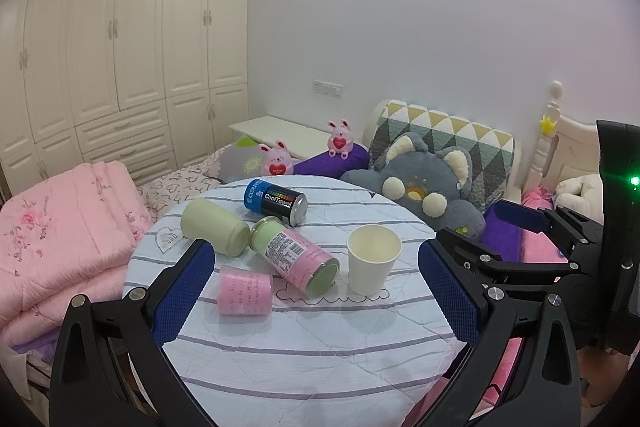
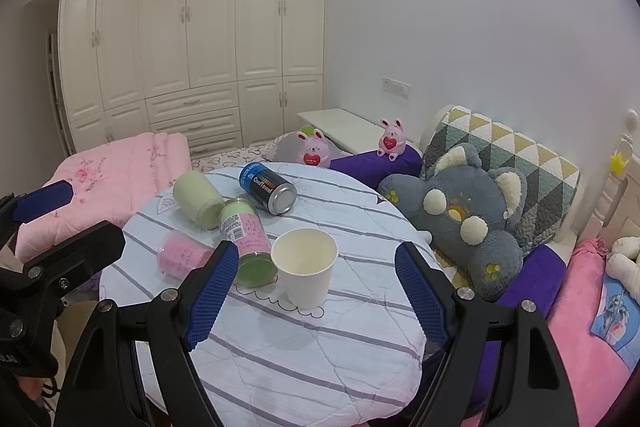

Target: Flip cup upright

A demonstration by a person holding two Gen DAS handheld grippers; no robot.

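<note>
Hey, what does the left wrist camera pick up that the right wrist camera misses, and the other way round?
Only the left wrist view shows the right gripper from outside, open, with a green light. Only the right wrist view shows the left gripper from outside and a blue printed cushion. Both show the paper cup standing upright, mouth up, on the striped table among four tipped containers.

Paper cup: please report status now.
Left gripper and right gripper open, empty. Paper cup upright on table, mouth up. Pink-labelled bottle lying close beside it.
</note>
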